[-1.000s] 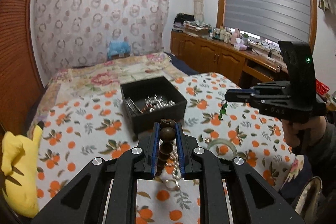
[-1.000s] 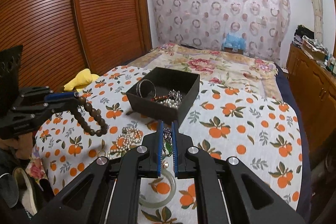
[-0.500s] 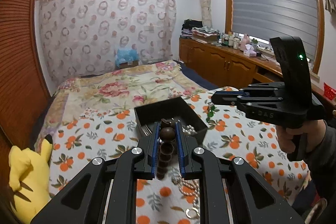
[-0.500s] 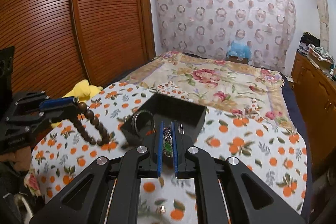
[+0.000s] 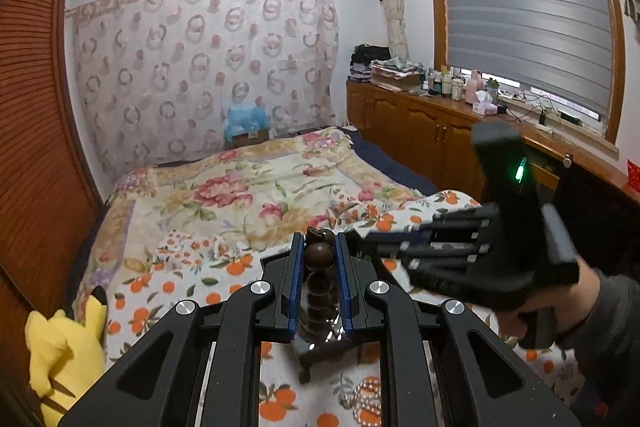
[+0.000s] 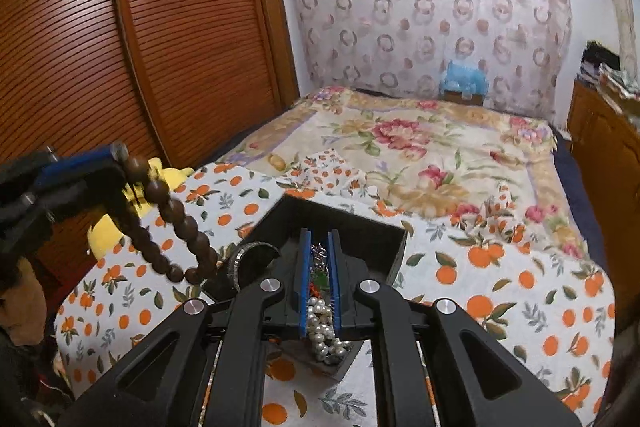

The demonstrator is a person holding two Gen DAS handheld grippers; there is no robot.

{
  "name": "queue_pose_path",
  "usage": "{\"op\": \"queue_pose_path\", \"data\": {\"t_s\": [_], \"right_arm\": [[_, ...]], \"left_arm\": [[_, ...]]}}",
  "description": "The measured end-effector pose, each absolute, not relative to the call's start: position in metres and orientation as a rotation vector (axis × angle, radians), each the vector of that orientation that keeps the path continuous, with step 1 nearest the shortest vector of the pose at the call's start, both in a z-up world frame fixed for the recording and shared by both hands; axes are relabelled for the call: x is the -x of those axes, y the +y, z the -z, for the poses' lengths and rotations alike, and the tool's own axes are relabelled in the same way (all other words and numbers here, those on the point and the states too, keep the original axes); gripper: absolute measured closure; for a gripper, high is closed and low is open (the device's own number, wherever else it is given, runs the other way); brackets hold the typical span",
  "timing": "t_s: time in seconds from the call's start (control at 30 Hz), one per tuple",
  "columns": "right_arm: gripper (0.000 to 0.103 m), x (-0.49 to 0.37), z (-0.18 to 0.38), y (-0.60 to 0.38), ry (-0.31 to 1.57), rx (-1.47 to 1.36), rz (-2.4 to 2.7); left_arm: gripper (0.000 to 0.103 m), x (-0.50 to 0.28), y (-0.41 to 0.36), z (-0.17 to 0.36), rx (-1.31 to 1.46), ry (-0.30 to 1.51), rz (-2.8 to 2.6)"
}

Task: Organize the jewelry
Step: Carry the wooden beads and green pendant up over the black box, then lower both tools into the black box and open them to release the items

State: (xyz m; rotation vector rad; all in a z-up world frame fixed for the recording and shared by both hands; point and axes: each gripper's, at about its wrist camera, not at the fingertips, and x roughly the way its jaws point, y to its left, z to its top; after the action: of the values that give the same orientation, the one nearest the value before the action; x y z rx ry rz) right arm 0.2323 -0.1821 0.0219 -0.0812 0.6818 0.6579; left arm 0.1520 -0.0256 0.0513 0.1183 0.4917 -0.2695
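My left gripper (image 5: 318,247) is shut on a dark brown wooden bead bracelet (image 5: 318,259); in the right wrist view the bracelet (image 6: 172,223) hangs from it at the left, beside the box's left edge. My right gripper (image 6: 319,247) is shut on a small silver chain piece with a green stone (image 6: 319,277), directly over the black jewelry box (image 6: 360,231). The box holds white pearls (image 6: 324,327) and a dark bangle (image 6: 244,259). In the left wrist view the right gripper (image 5: 360,239) reaches in from the right and the box (image 5: 276,263) is mostly hidden behind my fingers.
The box sits on an orange-print cloth (image 6: 500,291) over a floral bedspread (image 6: 400,147). A pearl strand (image 5: 366,391) lies on the cloth near me. A yellow plush toy (image 5: 64,351) lies at the bed's left edge. Wooden wardrobe doors (image 6: 140,47) stand left; a cabinet (image 5: 420,135) stands right.
Both grippers have moved forward and closer to the box with their pieces held. The box now lies right under the right gripper, and the bracelet hangs by its left edge.
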Motion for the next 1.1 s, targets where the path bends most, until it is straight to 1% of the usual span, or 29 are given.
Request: {"op": "queue_pose_path", "data": {"t_s": [0.27,0.73,0.77,0.8,0.87,1.1], "right_arm": [[0.092,-0.234,-0.006,-0.190,0.699,0.065,-0.650],[0.091,-0.216,-0.010,-0.214,0.669,0.064,-0.641],[0.090,-0.215,-0.010,-0.214,0.667,0.066,-0.641],[0.081,-0.212,-0.011,-0.216,0.661,0.068,-0.639],[0.072,-0.208,-0.011,-0.218,0.650,0.067,-0.639],[0.072,-0.195,-0.008,-0.225,0.643,0.080,-0.633]], "left_arm": [[0.089,-0.170,-0.031,-0.047,-0.118,0.502,0.257],[0.089,-0.216,-0.035,-0.020,-0.117,0.575,0.216],[0.089,-0.219,-0.036,-0.017,-0.117,0.582,0.213],[0.089,-0.222,-0.036,-0.015,-0.117,0.589,0.211],[0.089,-0.228,-0.035,-0.008,-0.108,0.612,0.214],[0.089,-0.233,-0.034,0.003,-0.113,0.640,0.209]]}}
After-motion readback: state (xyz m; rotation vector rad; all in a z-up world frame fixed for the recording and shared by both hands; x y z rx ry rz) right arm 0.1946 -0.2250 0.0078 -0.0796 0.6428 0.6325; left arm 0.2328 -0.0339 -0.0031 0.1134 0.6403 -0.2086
